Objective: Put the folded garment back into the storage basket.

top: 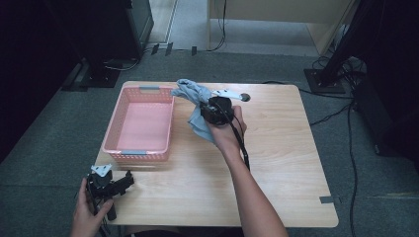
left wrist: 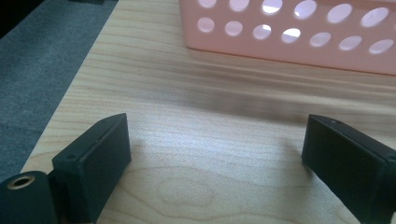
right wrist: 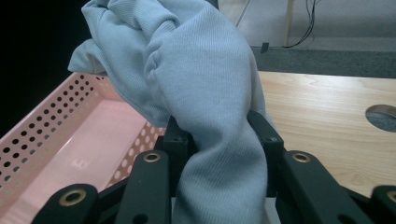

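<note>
A light blue cloth (top: pixel 193 101) hangs bunched in the air just right of the pink basket (top: pixel 140 94), and my right gripper (top: pixel 210 107) is shut on it. In the right gripper view the cloth (right wrist: pixel 201 79) bulges up between the two black jaws and drapes toward the basket's perforated wall (right wrist: pixel 44 126). My left gripper (top: pixel 126 181) rests at the table's front left corner, held by a hand. In the left gripper view it (left wrist: pixel 217 149) stands open with bare wood between the jaws and the basket's side (left wrist: pixel 289 32) ahead.
The wooden table (top: pixel 276 148) has a round cable hole (top: pixel 245 97) at its back edge, also seen as the hole (right wrist: pixel 383 116) at right. A black cable (top: pixel 243 143) trails along the right forearm. Dark stands and cables sit on the grey carpet around the table.
</note>
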`<action>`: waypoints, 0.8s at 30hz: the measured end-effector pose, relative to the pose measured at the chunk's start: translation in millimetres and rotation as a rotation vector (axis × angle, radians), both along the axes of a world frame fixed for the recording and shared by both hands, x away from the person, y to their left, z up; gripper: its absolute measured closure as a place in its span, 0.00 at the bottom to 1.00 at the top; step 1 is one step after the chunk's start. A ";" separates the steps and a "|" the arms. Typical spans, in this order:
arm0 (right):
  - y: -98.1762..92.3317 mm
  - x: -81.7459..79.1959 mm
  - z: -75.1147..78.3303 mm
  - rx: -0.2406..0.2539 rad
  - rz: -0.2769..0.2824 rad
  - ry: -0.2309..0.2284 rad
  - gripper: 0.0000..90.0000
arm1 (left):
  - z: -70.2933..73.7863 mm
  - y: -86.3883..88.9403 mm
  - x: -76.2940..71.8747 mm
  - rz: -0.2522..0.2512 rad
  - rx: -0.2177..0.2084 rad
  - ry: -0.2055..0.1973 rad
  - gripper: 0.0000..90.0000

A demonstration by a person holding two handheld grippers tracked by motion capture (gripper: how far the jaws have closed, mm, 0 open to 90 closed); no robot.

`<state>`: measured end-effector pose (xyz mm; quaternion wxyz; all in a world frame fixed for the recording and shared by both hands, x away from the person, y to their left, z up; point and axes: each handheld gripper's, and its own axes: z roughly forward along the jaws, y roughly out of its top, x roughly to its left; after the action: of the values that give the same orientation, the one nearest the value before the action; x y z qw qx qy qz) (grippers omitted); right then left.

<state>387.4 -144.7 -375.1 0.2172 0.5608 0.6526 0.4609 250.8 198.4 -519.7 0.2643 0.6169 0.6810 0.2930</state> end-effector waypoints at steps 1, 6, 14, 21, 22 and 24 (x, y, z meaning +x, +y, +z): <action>2.1 0.4 0.4 0.003 0.004 -0.002 0.75 | 0.0 0.0 0.0 -0.001 0.000 0.000 0.09; 12.3 1.6 2.7 0.011 0.019 -0.003 0.75 | 0.0 0.0 0.0 0.000 0.000 0.000 0.09; 29.3 3.9 5.2 0.018 0.042 -0.005 0.75 | 0.1 0.0 -0.1 -0.001 -0.001 0.002 0.09; 43.6 5.8 7.1 0.030 0.061 0.001 0.75 | 0.0 -0.1 0.0 -0.004 -0.001 0.000 0.09; 45.8 6.1 7.5 0.032 0.064 0.002 0.75 | 0.0 -0.2 0.0 -0.004 -0.001 0.000 0.09; 50.3 6.7 8.2 0.035 0.069 0.002 0.75 | 0.0 -0.2 0.0 -0.005 -0.001 0.000 0.09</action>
<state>394.1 -94.4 -366.9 0.1908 0.5422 0.6636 0.4788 250.8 198.1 -519.7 0.2655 0.6182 0.6797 0.2921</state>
